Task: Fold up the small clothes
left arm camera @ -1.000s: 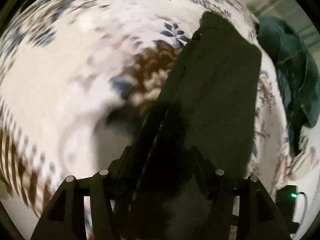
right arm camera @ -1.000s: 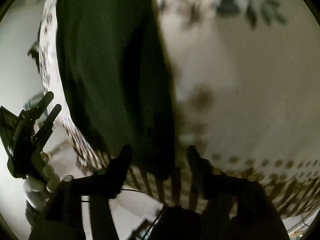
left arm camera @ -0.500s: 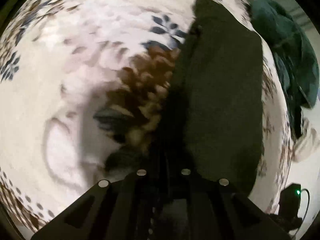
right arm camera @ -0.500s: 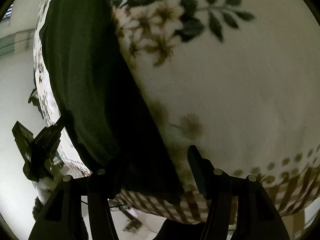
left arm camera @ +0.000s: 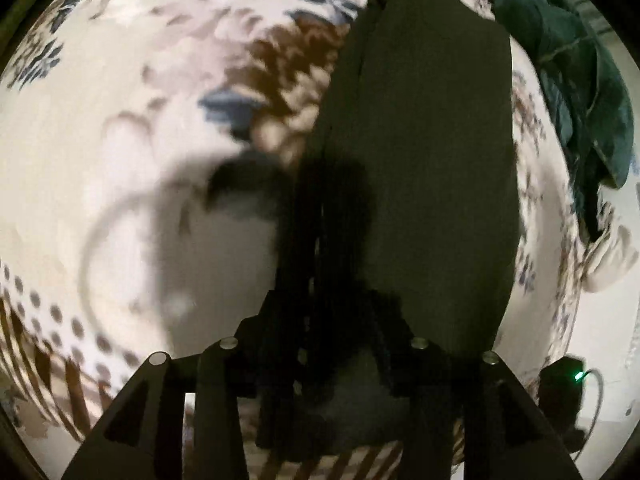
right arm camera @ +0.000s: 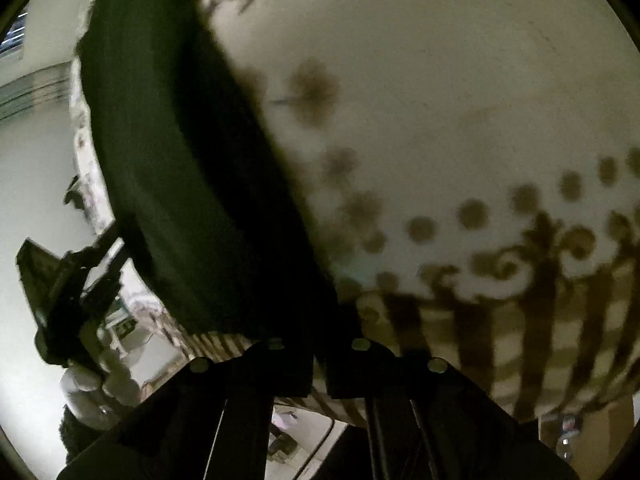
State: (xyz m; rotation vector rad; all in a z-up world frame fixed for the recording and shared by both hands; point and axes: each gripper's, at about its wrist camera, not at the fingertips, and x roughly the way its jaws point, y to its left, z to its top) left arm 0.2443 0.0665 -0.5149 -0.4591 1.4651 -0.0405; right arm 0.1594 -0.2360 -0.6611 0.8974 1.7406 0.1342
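A dark olive garment (left arm camera: 432, 168) lies as a long folded strip on a white cloth with a brown and blue flower print (left arm camera: 120, 140). My left gripper (left arm camera: 324, 308) is over its near end, fingers a little apart with dark fabric between them; the grip itself is lost in shadow. In the right wrist view the same garment (right arm camera: 160, 152) runs from top left down to my right gripper (right arm camera: 318, 364), whose jaws are shut on its near edge at the cloth's striped border (right arm camera: 520, 320). The left gripper shows there at far left (right arm camera: 72, 280).
A heap of dark teal clothes (left arm camera: 572, 92) lies at the far right of the cloth. A small black device with a green light (left arm camera: 564, 384) and a cable sits off the cloth's near right edge. Pale floor lies beyond the cloth's edge (right arm camera: 36, 168).
My right gripper has shut on the garment's near edge; it was open half a second ago. My left gripper, shut half a second ago, now shows its fingers a little apart.
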